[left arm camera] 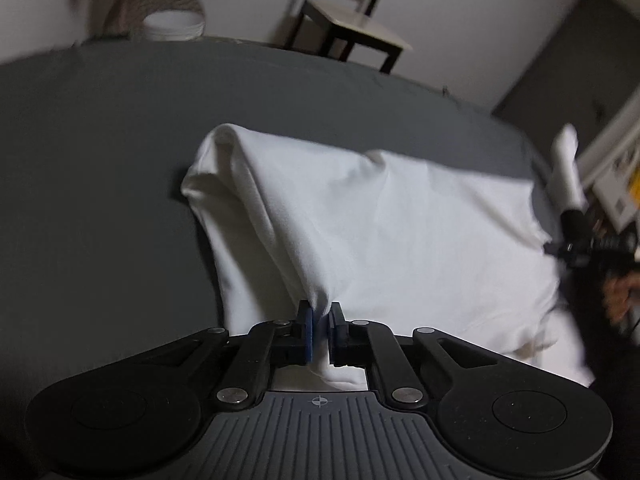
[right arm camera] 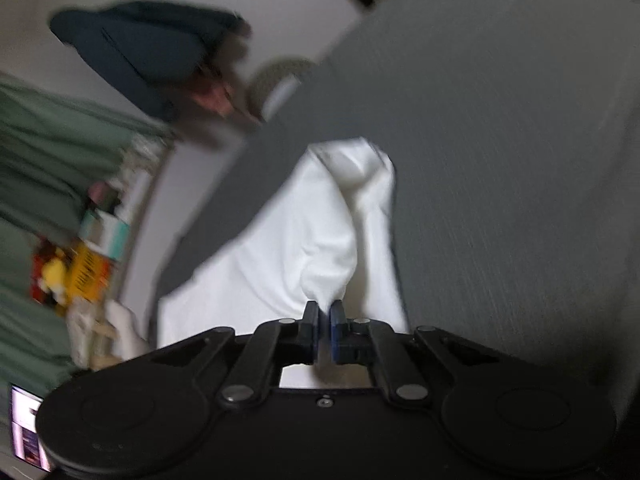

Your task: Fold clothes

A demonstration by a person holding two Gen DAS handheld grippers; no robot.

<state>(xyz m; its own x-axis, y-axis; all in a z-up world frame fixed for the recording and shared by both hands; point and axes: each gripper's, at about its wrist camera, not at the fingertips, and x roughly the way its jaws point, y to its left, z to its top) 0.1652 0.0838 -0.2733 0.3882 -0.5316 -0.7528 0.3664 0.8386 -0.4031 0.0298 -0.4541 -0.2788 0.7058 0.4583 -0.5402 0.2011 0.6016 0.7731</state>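
On the grey tabletop [left arm camera: 100, 152] lies a white garment [left arm camera: 380, 220], soft and creased, with part of it drawn up off the surface into a peaked ridge. One rounded, folded end [left arm camera: 216, 152] sits farther out on the cloth-covered surface, while the nearer part spreads flat and wide. The left tongs [left arm camera: 319, 320] are closed on a pinch of the white fabric, which bunches between the blue pads and hangs below them. The right tongs [right arm camera: 325, 320] are likewise clamped on a gathered tuck of the same garment [right arm camera: 320, 232], the cloth rising from them in a narrow fold toward a rumpled end.

Seen from the left wrist, the right tool [left arm camera: 592, 248] shows blurred at the garment's far right edge, with a hand [left arm camera: 620, 296] behind it. Beyond the tabletop stand a dark-framed chair [left arm camera: 352, 12] against a pale wall, and a woven basket [left arm camera: 160, 8]. The right wrist view shows green curtains [right arm camera: 48, 152], a cluttered shelf with colourful items [right arm camera: 80, 264], and a dark blue shape [right arm camera: 140, 48], too blurred to name.
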